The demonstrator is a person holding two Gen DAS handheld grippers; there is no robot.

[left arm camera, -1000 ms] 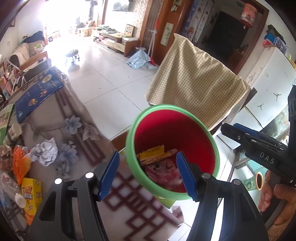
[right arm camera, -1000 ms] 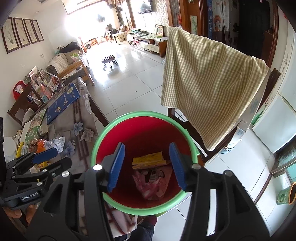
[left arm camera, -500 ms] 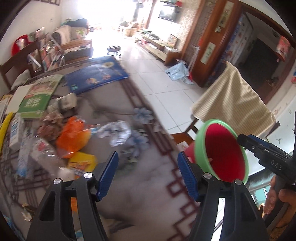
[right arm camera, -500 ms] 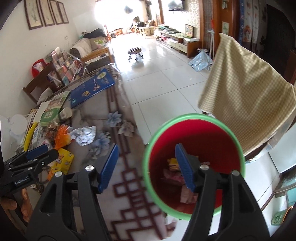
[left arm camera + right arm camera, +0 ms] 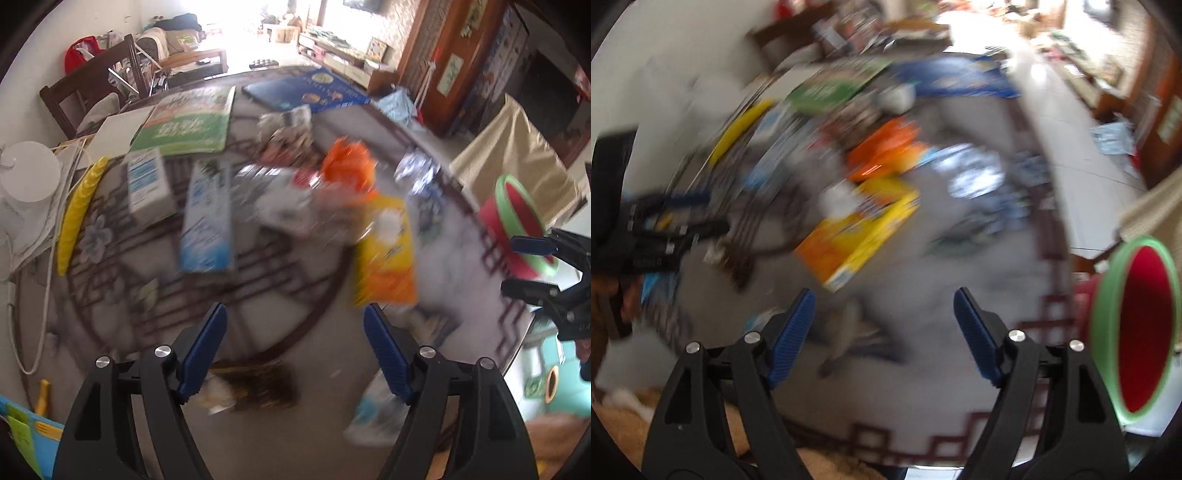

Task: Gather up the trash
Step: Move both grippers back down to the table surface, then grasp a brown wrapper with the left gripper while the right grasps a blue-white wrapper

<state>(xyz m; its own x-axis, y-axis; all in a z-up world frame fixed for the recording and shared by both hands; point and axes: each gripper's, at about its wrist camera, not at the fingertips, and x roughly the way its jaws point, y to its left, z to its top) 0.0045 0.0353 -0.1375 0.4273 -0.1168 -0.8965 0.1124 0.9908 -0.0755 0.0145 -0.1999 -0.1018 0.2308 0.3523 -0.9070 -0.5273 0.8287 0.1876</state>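
Note:
Blurred trash lies on the patterned table [image 5: 325, 354]: a yellow-orange snack box [image 5: 386, 251] [image 5: 857, 236], an orange wrapper [image 5: 347, 166] [image 5: 882, 147], a crumpled silvery wrapper [image 5: 417, 170] [image 5: 975, 173] and a blue-white carton [image 5: 207, 218]. The red bin with a green rim [image 5: 517, 218] [image 5: 1134, 332] stands off the table's right edge. My left gripper [image 5: 293, 321] hovers over the near table, jaws opening, nothing between them; a brown scrap [image 5: 255, 380] lies by its left finger. My right gripper [image 5: 884, 302] is just short of the snack box, its jaws opening too, and holds nothing.
A green booklet [image 5: 188, 122], a blue flat box [image 5: 306, 88], a small white box [image 5: 147, 188] and a yellow strip [image 5: 77, 214] lie further back. A white round object [image 5: 26, 173] sits far left. A chair draped in checked cloth [image 5: 517, 155] stands behind the bin.
Both grippers have swung from above the red bin to over the cluttered table. The bin has slid to the right edge of both views. Both pairs of jaws stand wider.

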